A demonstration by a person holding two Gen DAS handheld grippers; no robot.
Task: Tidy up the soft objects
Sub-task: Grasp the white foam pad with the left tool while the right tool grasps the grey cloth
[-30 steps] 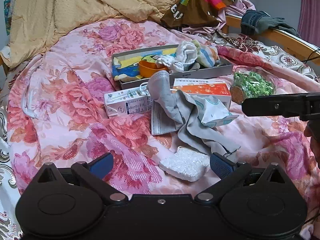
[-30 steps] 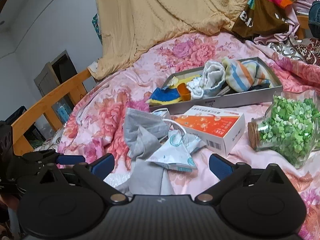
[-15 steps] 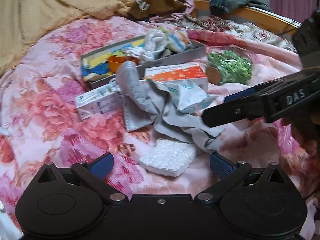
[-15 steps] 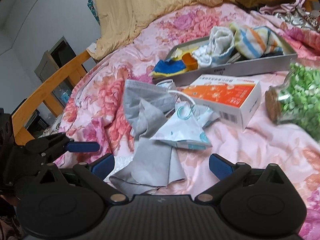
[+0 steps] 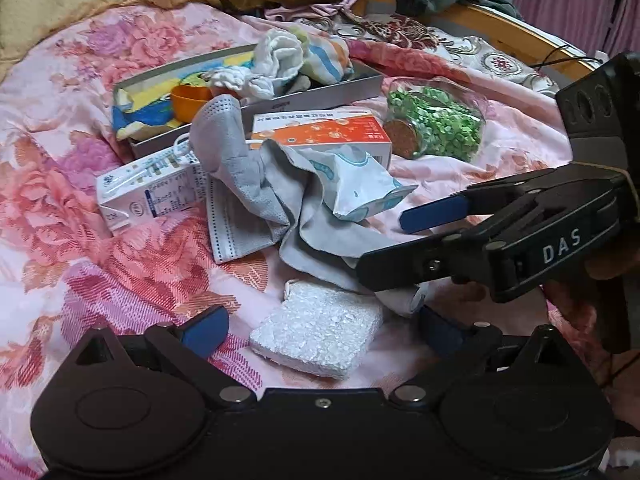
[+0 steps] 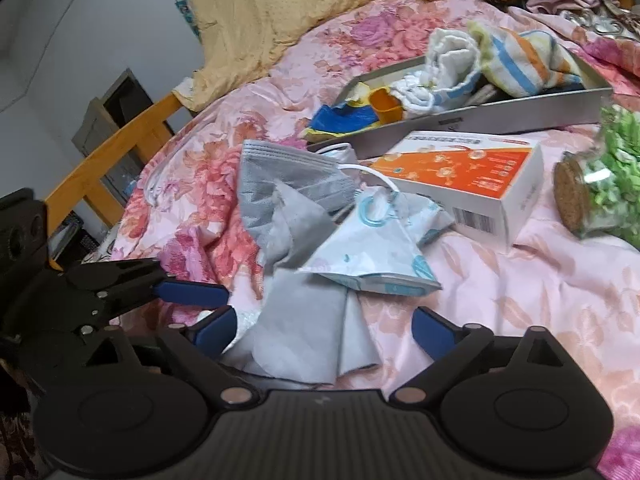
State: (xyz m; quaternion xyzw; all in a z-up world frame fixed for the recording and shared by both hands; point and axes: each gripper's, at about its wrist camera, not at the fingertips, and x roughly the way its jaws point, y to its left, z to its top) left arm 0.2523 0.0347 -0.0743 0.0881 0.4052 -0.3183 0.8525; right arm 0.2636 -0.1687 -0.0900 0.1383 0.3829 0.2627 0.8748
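A white foam block (image 5: pixel 316 332) lies on the floral bedspread between the wide-apart fingers of my left gripper (image 5: pixel 320 326), which is open and not touching it. Just beyond it a grey cloth (image 5: pixel 312 236) is tangled with a grey face mask (image 5: pixel 236 160) and a white-and-blue patterned mask (image 5: pixel 356 184). My right gripper (image 6: pixel 322 330) hangs low over the near end of the grey cloth (image 6: pixel 304 328). Its jaws are closing with the cloth between them, and the pads do not press on it. From the left wrist view the right gripper (image 5: pixel 400 244) reaches in from the right.
A grey tray (image 5: pixel 320 98) further back holds rolled socks and towels (image 5: pixel 280 60). A milk carton (image 5: pixel 148 196), an orange-and-white box (image 5: pixel 320 132) and a corked jar of green bits (image 5: pixel 436 124) lie around the pile. A wooden bed rail (image 6: pixel 108 172) runs along the left edge.
My left gripper came down and closer, so the foam block now sits between its fingers. The right gripper swung in from the right and sank over the grey cloth, its jaws slightly narrower.
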